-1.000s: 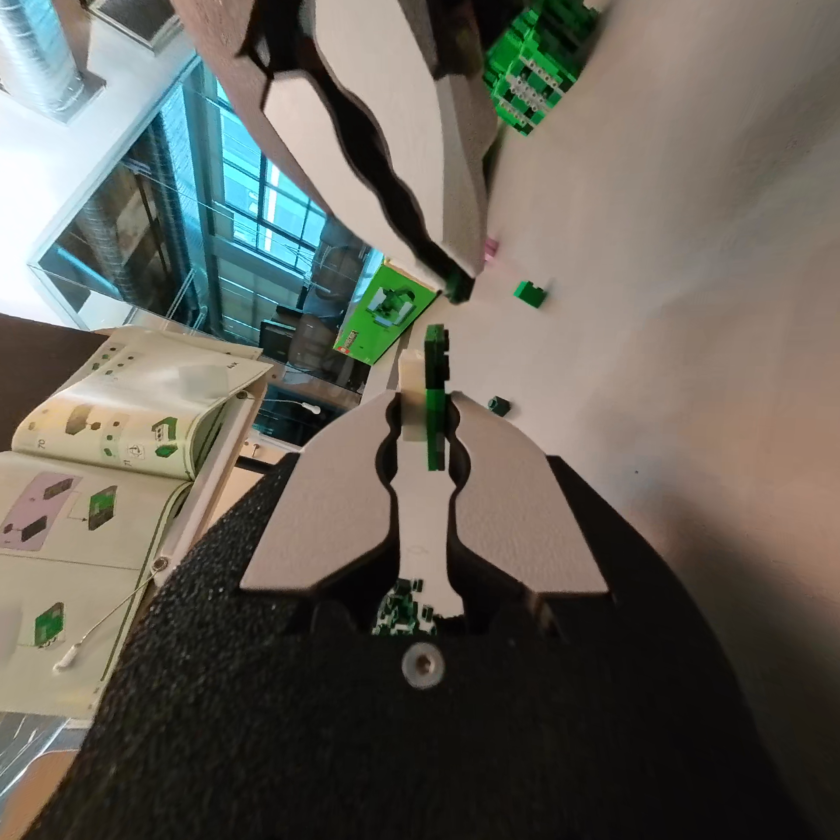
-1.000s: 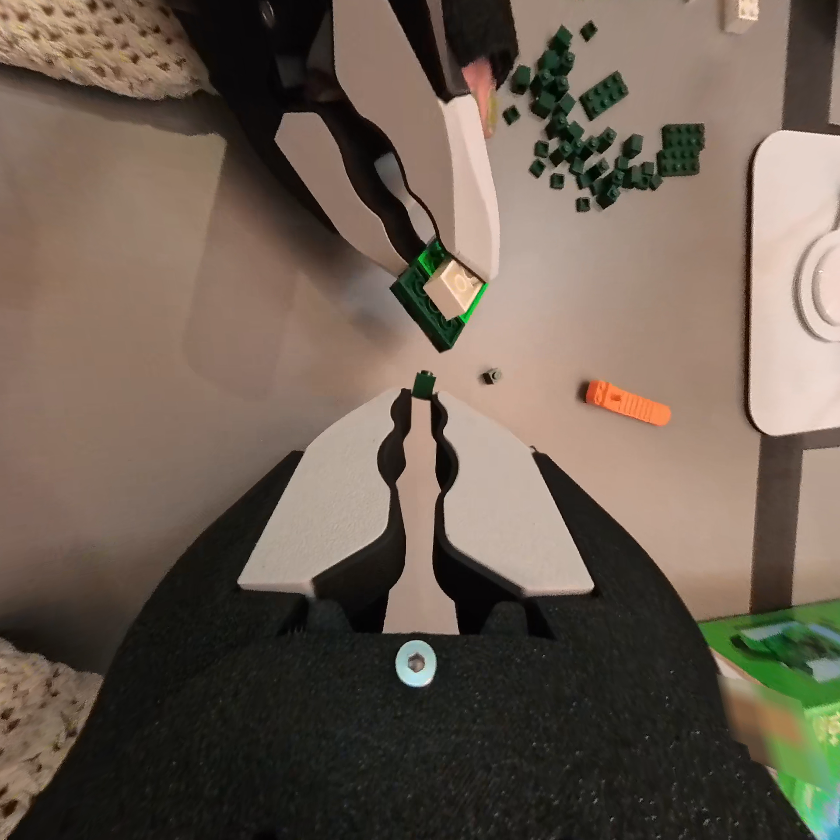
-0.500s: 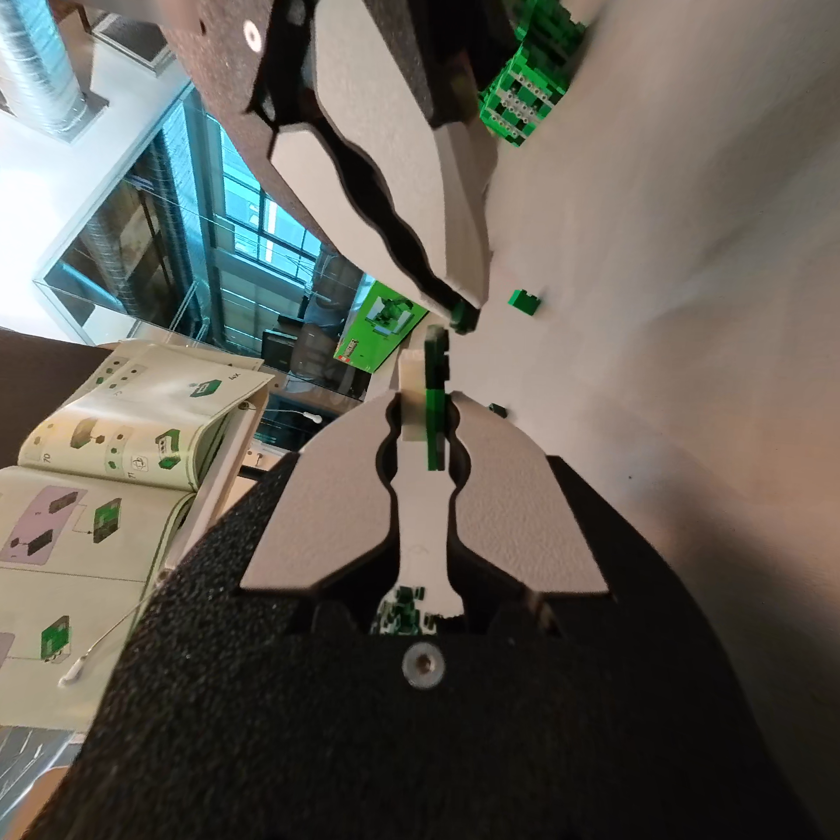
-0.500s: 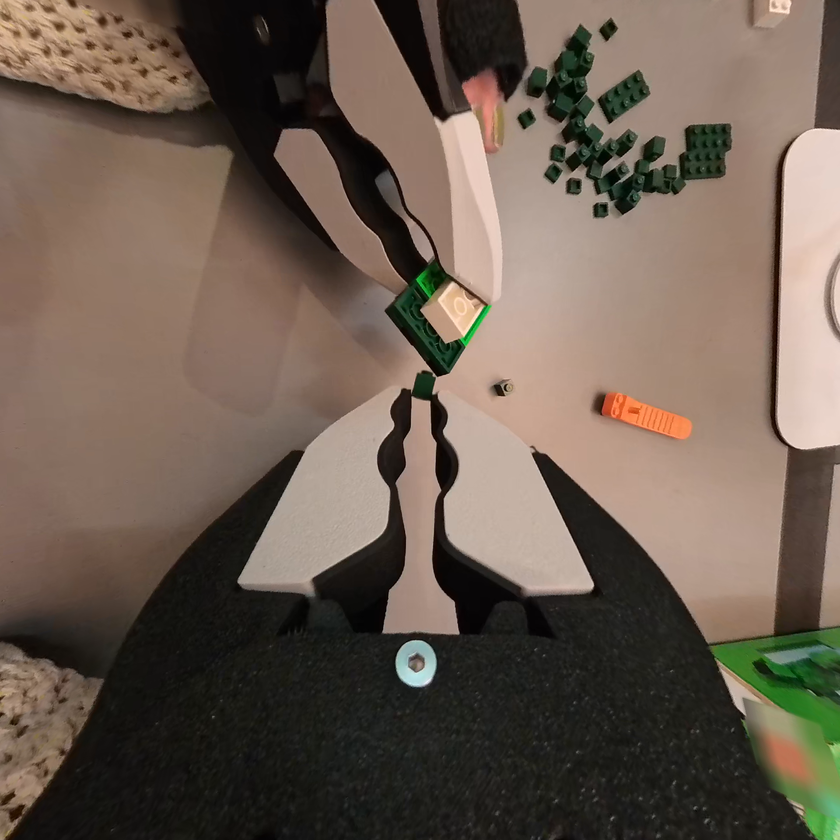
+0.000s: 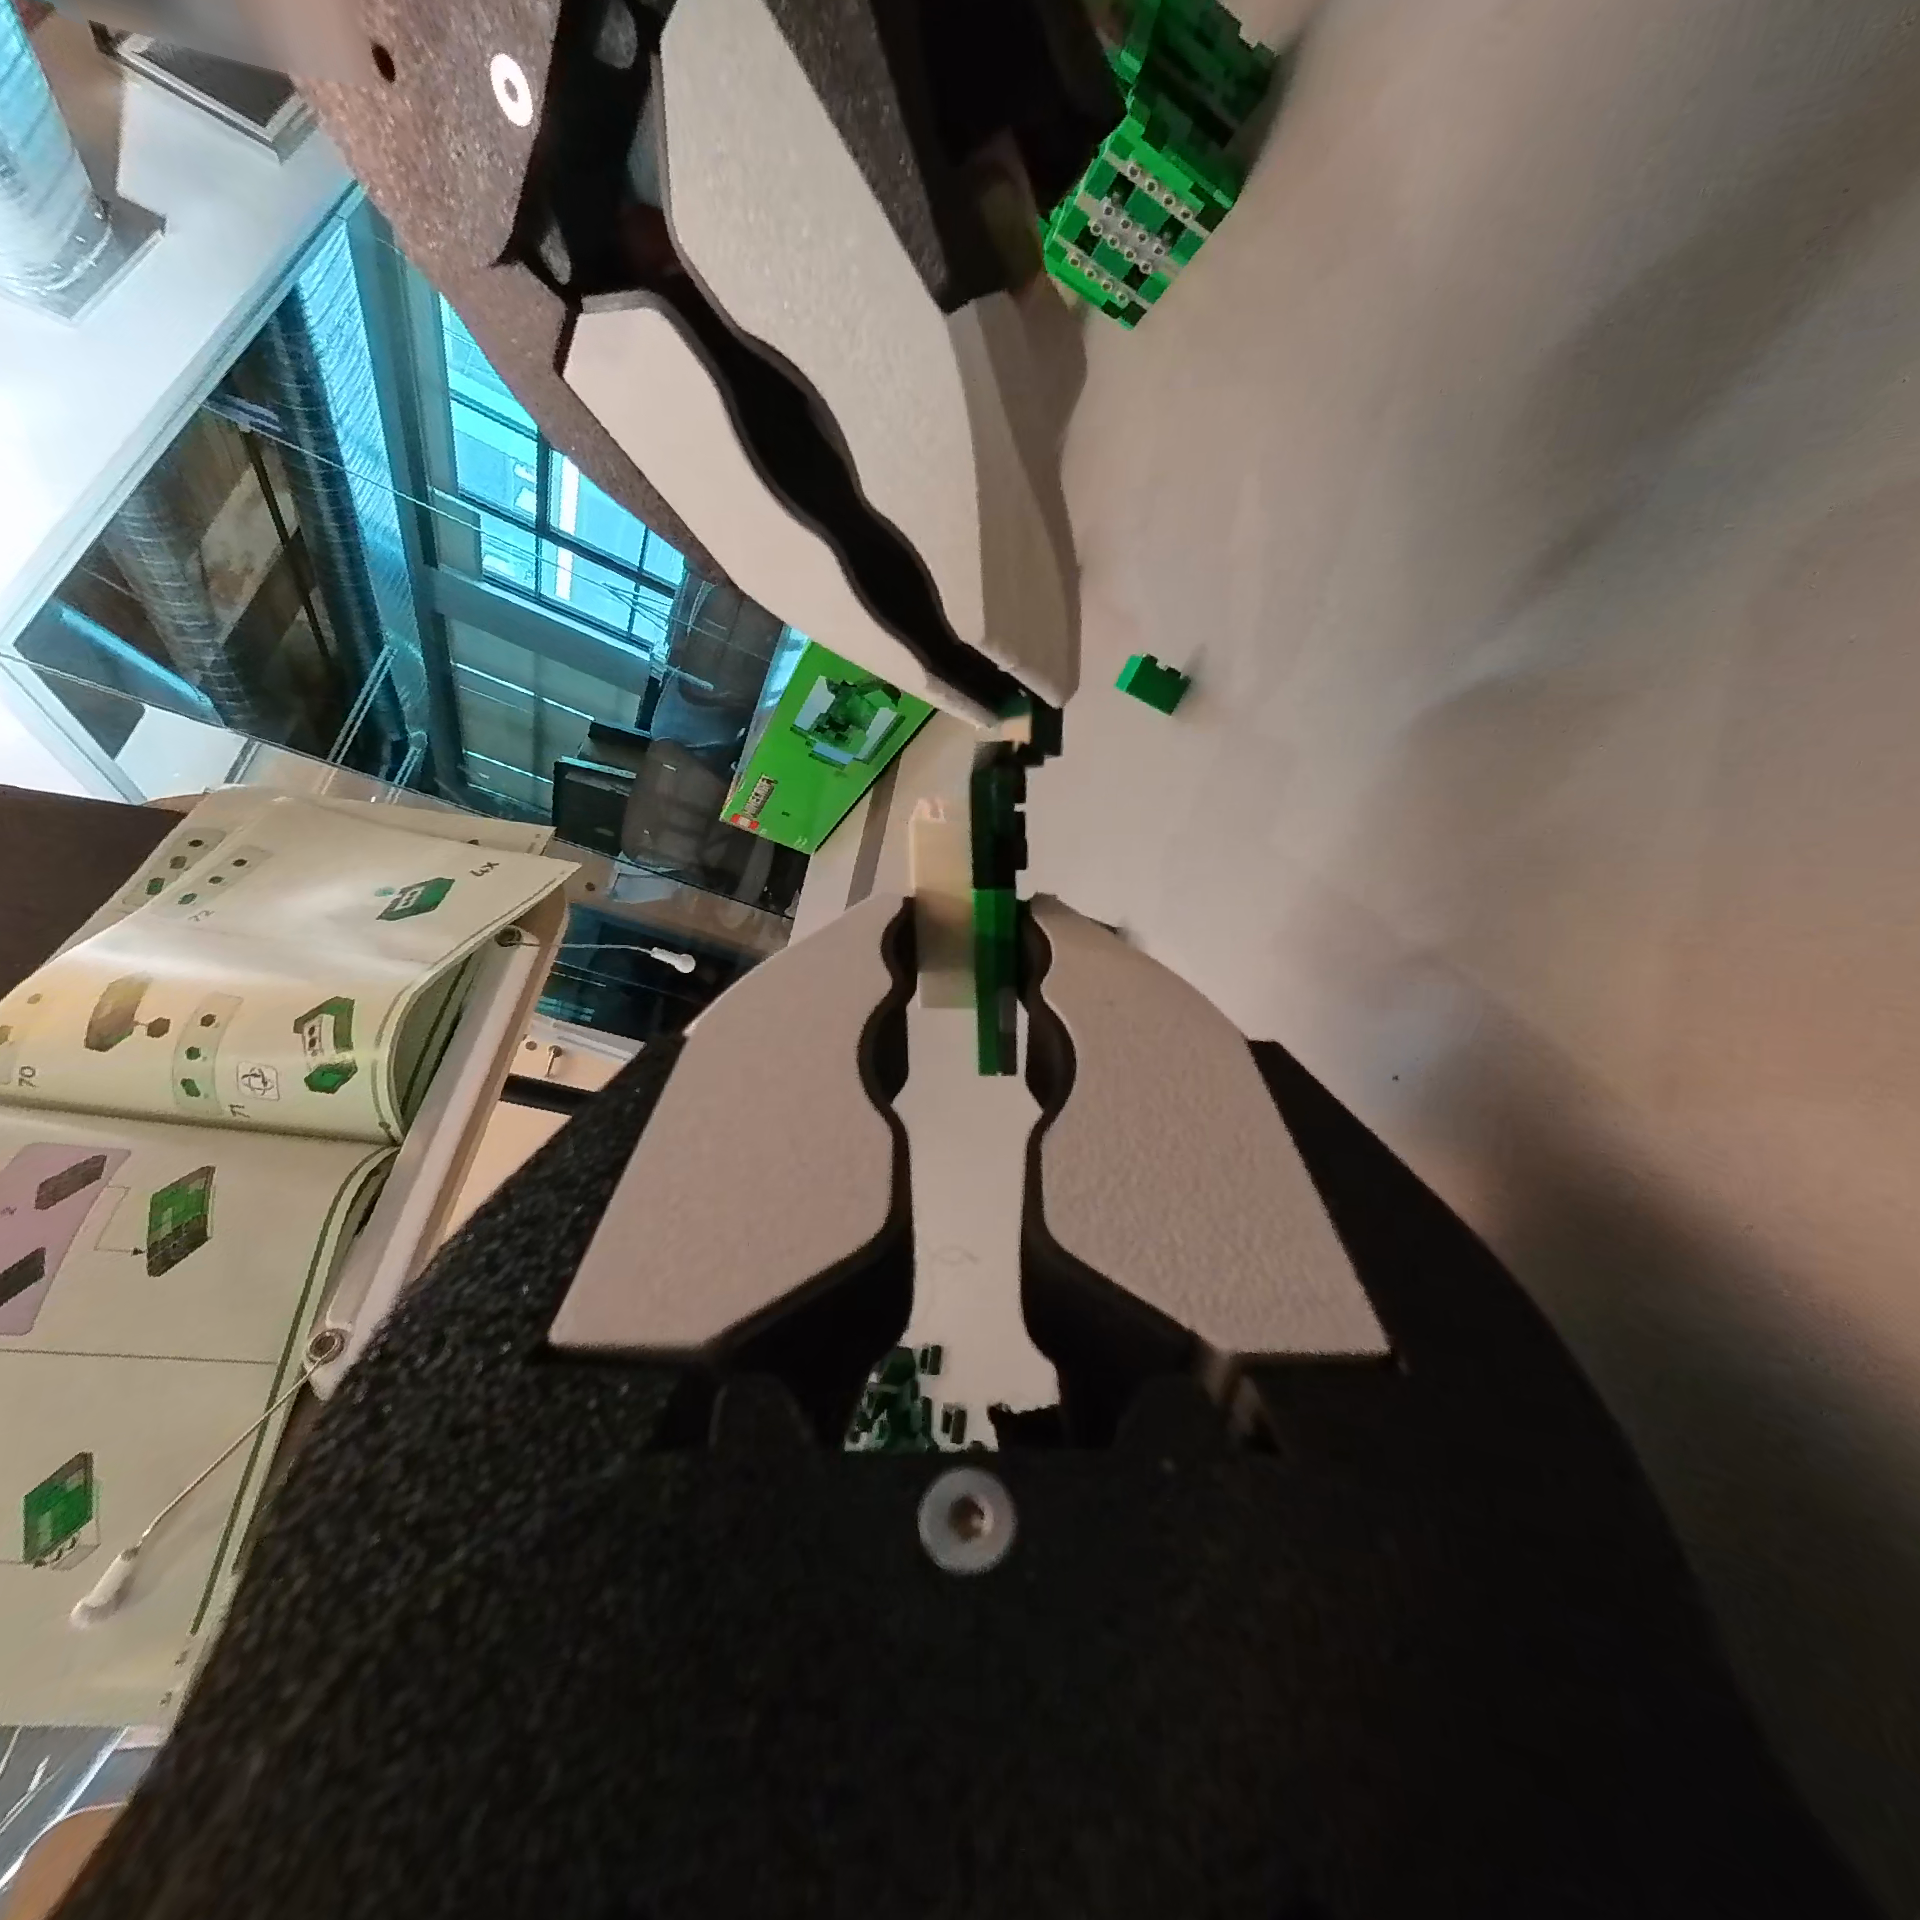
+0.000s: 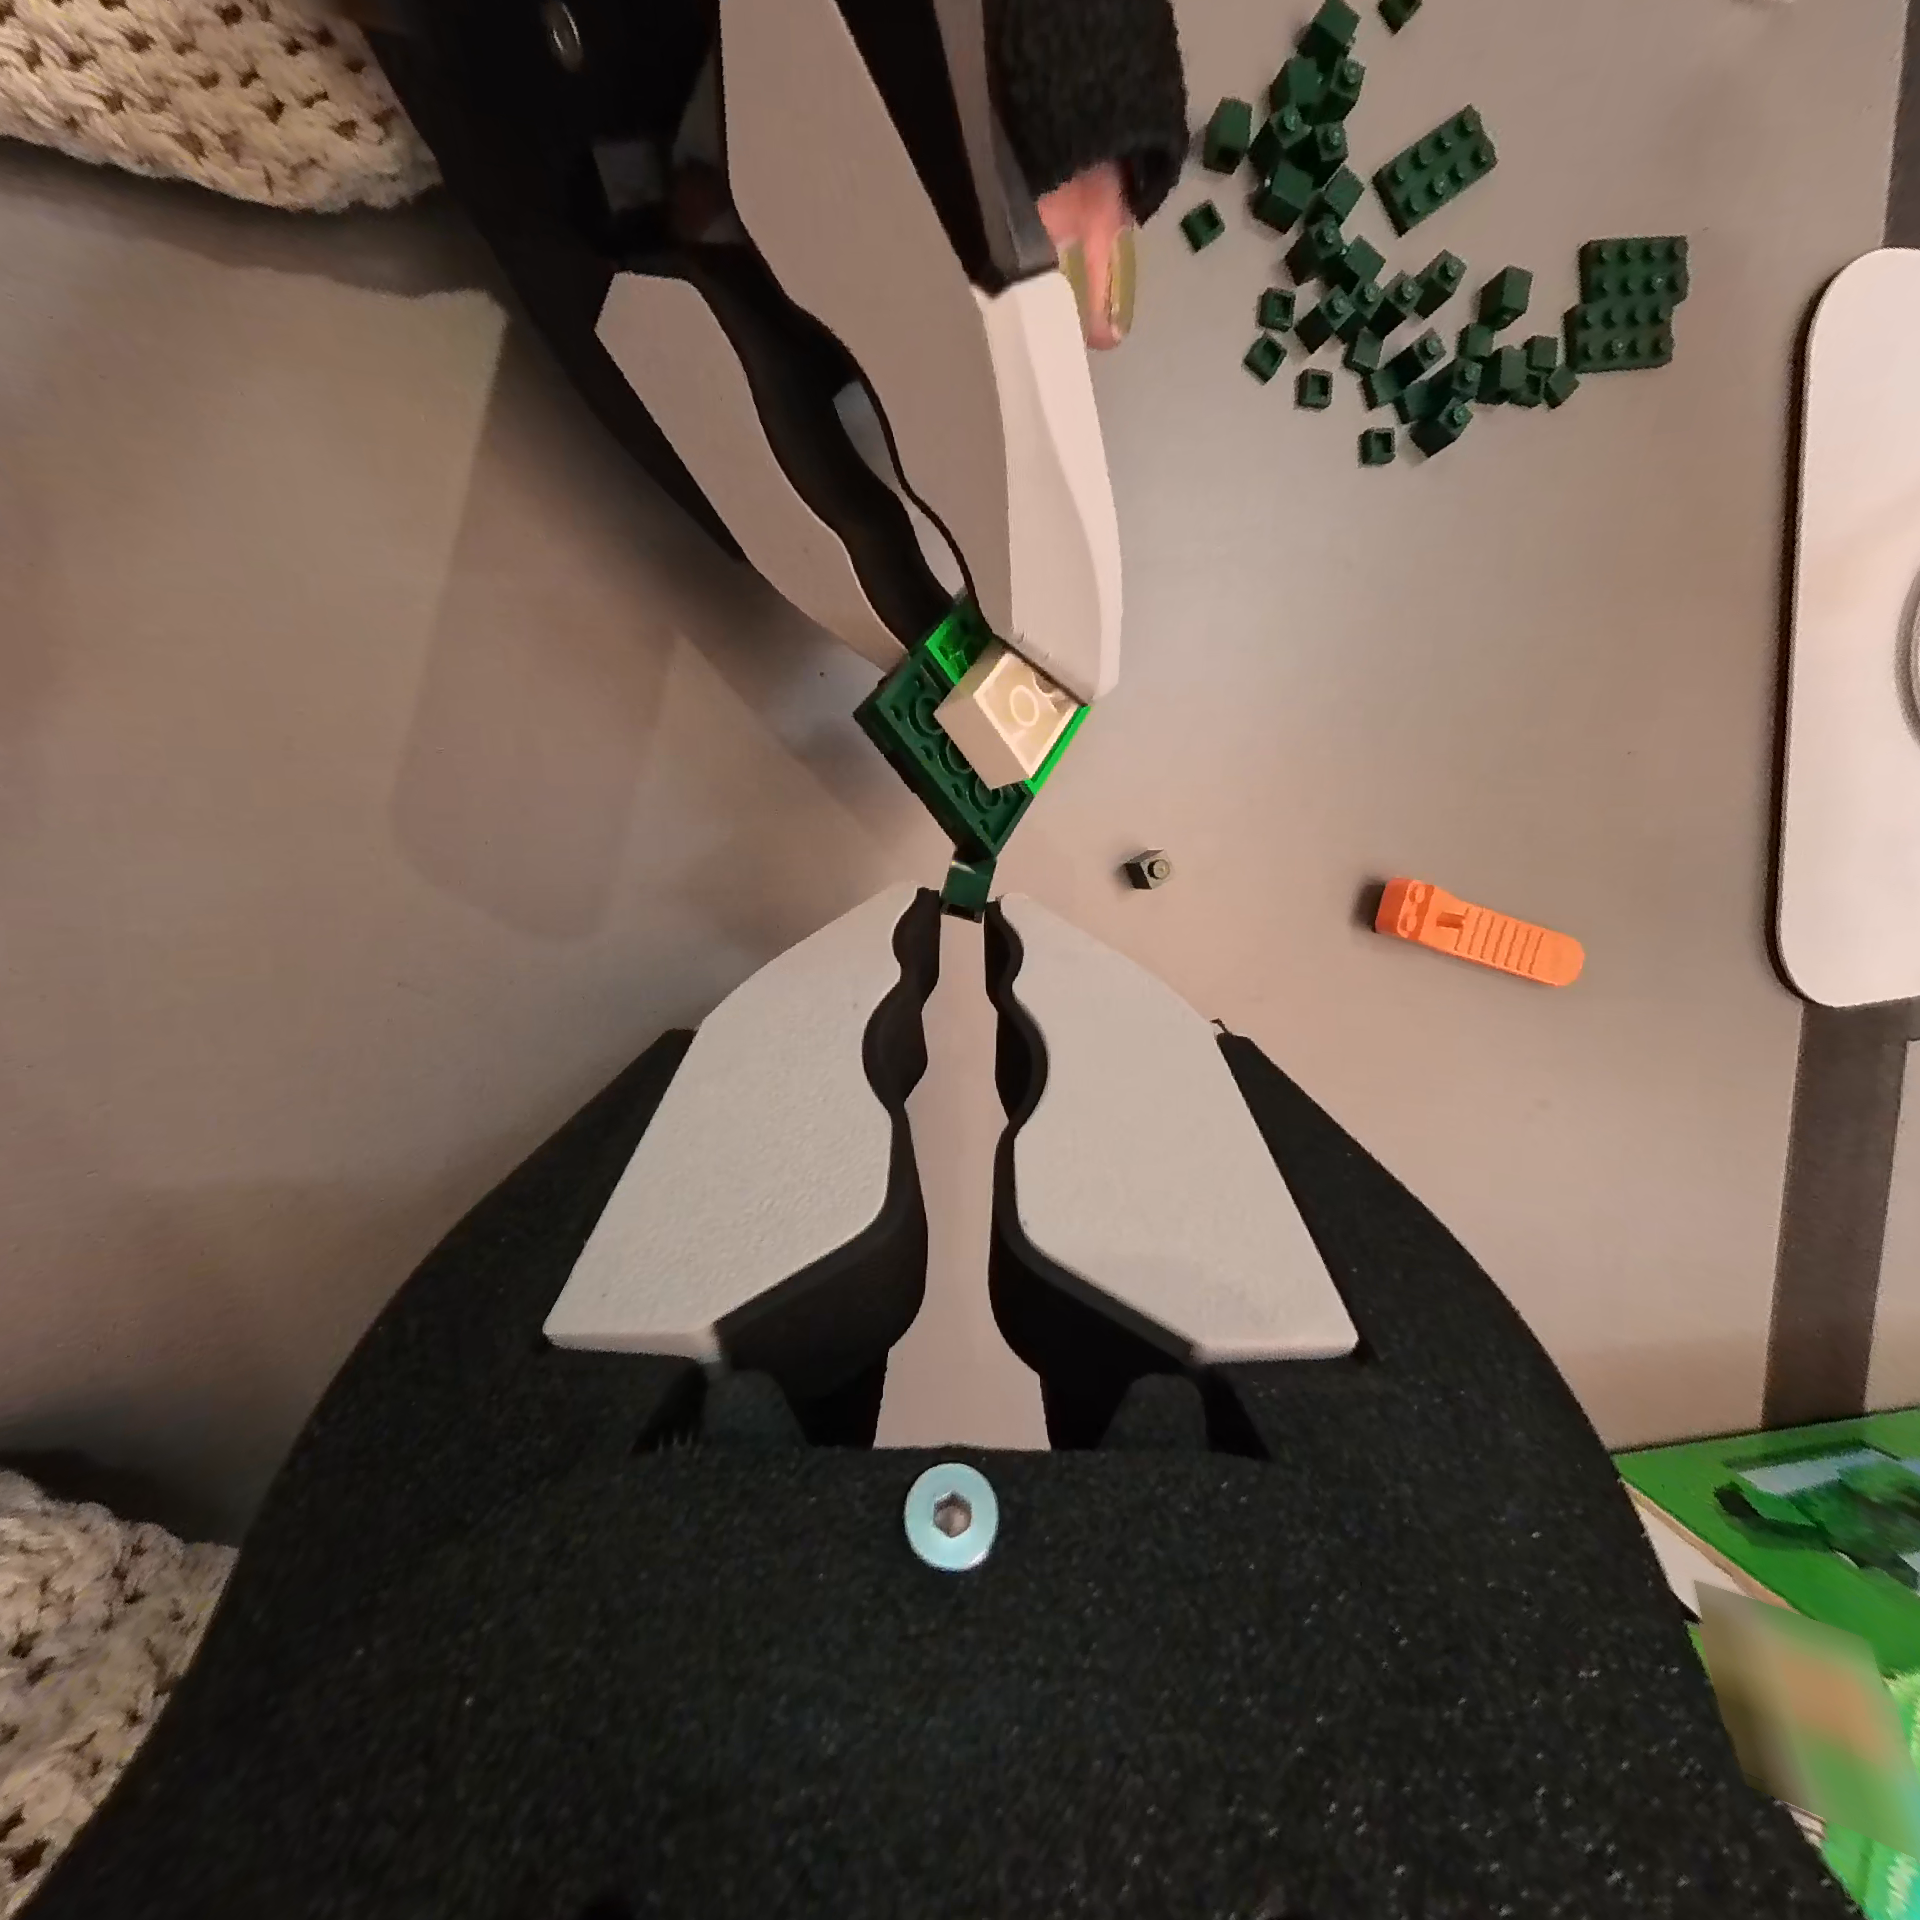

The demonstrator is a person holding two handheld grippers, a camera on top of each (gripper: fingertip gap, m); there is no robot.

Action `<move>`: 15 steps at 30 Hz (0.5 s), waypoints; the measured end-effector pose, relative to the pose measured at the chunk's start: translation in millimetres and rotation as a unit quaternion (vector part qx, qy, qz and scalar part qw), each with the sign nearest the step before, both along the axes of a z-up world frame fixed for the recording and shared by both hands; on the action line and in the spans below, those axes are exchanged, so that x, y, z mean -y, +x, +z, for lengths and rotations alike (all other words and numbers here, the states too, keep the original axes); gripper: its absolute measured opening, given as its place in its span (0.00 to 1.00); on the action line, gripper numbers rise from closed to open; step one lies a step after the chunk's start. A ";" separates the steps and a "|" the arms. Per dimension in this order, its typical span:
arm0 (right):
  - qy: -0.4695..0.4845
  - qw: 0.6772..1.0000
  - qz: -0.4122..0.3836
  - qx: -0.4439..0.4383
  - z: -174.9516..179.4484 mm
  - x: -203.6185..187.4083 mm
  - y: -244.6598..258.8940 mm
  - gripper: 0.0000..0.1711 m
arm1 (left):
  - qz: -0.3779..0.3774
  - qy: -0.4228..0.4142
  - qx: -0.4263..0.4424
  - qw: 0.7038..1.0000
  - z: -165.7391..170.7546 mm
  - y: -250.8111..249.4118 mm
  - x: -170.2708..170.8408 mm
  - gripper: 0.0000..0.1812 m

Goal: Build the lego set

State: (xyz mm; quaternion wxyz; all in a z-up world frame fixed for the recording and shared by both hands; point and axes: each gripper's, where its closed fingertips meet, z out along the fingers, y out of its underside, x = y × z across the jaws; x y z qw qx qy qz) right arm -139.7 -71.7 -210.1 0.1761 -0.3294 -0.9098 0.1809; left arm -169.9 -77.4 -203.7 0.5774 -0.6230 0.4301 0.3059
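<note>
Both pairs of jaws were pinched on pieces. Between the tips of the right gripper (image 6: 964, 902) sat 1 tiny dark green brick (image 6: 966, 889), and the left gripper (image 5: 977, 914) clamped a small plate assembly (image 6: 971, 740), dark green with a cream brick (image 6: 1013, 722) on it. Brick and plate corner were touching, or nearly so; I could not tell if it was seated. I judged the step as joining them, so the next move called for careful lining up and a firm press. Farther off on the grey table (image 6: 312, 623) lay loose dark green pieces (image 6: 1403, 312), an orange separator tool (image 6: 1475, 933) and an open instruction booklet (image 5: 208, 1091).
</note>
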 end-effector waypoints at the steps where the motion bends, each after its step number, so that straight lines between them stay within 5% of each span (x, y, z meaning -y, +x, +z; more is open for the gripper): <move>1: -0.001 1.000 0.000 -0.001 0.2 0.2 -0.1 0.05 | -0.001 -0.002 -0.001 1.000 -0.8 0.4 0.0 0.09; 15: -0.008 1.000 -0.001 -0.010 4.5 -2.0 -0.4 0.04 | 0.002 -0.005 0.007 1.000 -0.9 -2.1 0.5 0.09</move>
